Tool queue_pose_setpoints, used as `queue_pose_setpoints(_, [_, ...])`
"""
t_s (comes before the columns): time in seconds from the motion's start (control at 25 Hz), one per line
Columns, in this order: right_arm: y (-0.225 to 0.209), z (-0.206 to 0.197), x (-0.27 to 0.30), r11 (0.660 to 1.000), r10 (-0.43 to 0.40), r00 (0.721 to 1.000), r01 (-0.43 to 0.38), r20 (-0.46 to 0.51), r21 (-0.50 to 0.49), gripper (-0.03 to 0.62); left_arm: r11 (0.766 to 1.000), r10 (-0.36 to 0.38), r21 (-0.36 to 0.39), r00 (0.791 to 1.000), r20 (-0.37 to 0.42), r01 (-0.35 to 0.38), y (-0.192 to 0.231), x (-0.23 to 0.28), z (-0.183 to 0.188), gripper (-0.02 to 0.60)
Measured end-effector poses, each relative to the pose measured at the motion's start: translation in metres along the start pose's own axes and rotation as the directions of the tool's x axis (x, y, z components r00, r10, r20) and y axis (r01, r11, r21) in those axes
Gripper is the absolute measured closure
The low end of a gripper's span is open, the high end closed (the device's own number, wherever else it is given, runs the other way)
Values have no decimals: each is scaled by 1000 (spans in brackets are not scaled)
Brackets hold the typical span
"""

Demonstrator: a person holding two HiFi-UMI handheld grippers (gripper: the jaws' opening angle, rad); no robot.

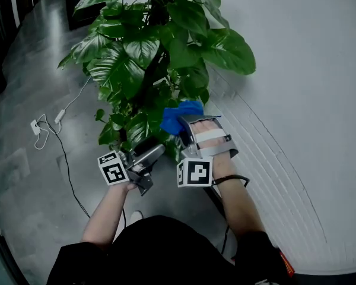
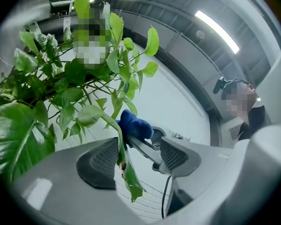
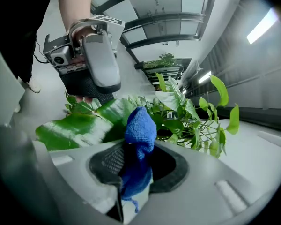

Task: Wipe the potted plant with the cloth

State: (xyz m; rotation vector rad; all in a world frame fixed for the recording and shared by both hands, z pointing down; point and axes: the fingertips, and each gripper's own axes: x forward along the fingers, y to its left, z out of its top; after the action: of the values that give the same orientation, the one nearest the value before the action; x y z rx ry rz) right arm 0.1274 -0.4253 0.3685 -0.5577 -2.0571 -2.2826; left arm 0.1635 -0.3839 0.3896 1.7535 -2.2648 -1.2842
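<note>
The potted plant (image 1: 148, 46) with broad green leaves stands on the floor beside a white wall. My right gripper (image 1: 187, 122) is shut on a blue cloth (image 1: 181, 115), which bunches up out of the jaws (image 3: 140, 130) against the lower leaves. My left gripper (image 1: 159, 149) sits just left of it, low in the foliage. Its jaws stand apart in the left gripper view (image 2: 138, 156). A hanging leaf (image 2: 130, 179) passes between them edge-on, lying against the left pad (image 2: 100, 161) and apart from the right one. In the right gripper view the left gripper (image 3: 100, 64) hovers over a large leaf (image 3: 70, 128).
A white wall (image 1: 296, 100) runs along the right of the plant. White cables and a plug (image 1: 44, 126) lie on the grey floor at the left, with a black cable (image 1: 65, 165) running toward my feet. Another person (image 2: 246, 116) sits in the background.
</note>
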Motion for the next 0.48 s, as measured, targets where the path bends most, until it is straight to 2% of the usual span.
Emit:
queue_pose_setpoints(0.28, [18,-3,-14,1000,-16,1000,16,-1,1,488,999,28,22,1000,3,-28,0,3,1,307])
queue_pose_setpoints(0.48, [35,-5,-21,1000,1,1000,-1,6,7,488,999,38,22,999,12,-38,0,5,1,307])
